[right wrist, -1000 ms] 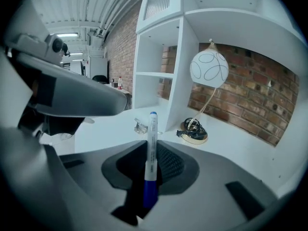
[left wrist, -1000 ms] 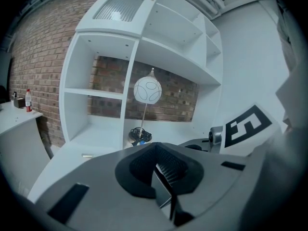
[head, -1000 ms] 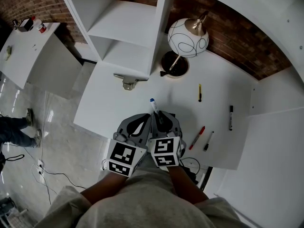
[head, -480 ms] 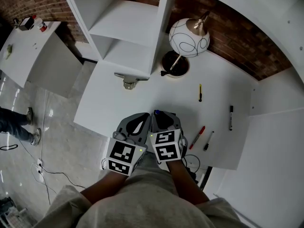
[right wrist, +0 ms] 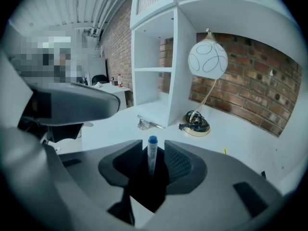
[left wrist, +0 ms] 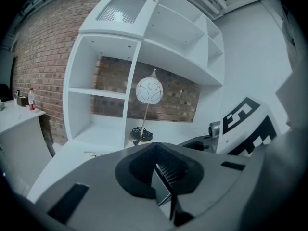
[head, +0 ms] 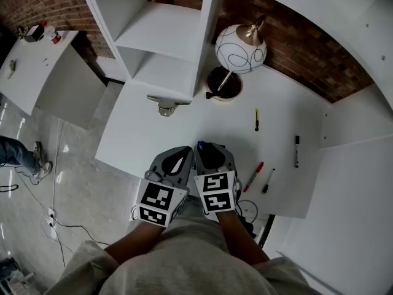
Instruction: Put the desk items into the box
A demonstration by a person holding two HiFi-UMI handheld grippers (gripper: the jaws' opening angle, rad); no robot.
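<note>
the white desk [head: 153, 128] runs out of the head view at its right side. on it stand a white shelf unit [head: 159, 35], cut off at the top, and a globe lamp [head: 241, 49]. the left gripper [left wrist: 155, 153] has its tongs pressed together on nothing. the right gripper [right wrist: 155, 150] has just been opening its tongs; they are spread, and a blue-capped marker [right wrist: 152, 154] stands between them, its lower end hidden. a red marker [head: 253, 176], a black marker [head: 296, 150], a black pen [head: 268, 181] and a yellow pen [head: 256, 119] lie apart on the desk to the right; their print is too small to read.
</note>
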